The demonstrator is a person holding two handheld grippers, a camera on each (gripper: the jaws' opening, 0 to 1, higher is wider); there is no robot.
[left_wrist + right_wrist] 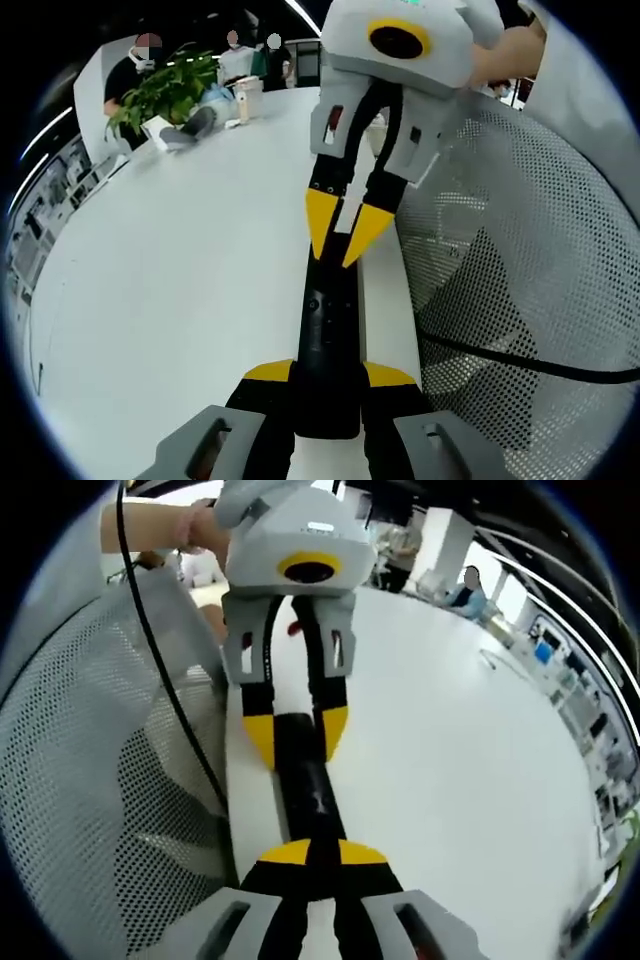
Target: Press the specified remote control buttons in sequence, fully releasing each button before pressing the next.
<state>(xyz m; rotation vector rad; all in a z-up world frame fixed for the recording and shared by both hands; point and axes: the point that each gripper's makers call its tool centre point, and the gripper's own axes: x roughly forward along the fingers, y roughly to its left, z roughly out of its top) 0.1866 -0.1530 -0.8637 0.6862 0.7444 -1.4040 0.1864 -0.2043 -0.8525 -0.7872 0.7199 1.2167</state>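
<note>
Left claw [325,385] clamps the near end of the black remote control [327,330] along the white surface's [180,290] edge. Right claw [342,240], tips nearly closed, holding nothing, rests on its far end.

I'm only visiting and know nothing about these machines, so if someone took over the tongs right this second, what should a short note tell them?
Left tongs: closed on the near end of the black remote, holding it over the white table.
Right tongs: tips together, at the remote's far end, over the buttons; contact cannot be told.
Mesh chair back beside the table.
Done: remote gripped and presented.
Left: which buttons are already pressed cannot be told; press in order, releasing fully each time.
</note>
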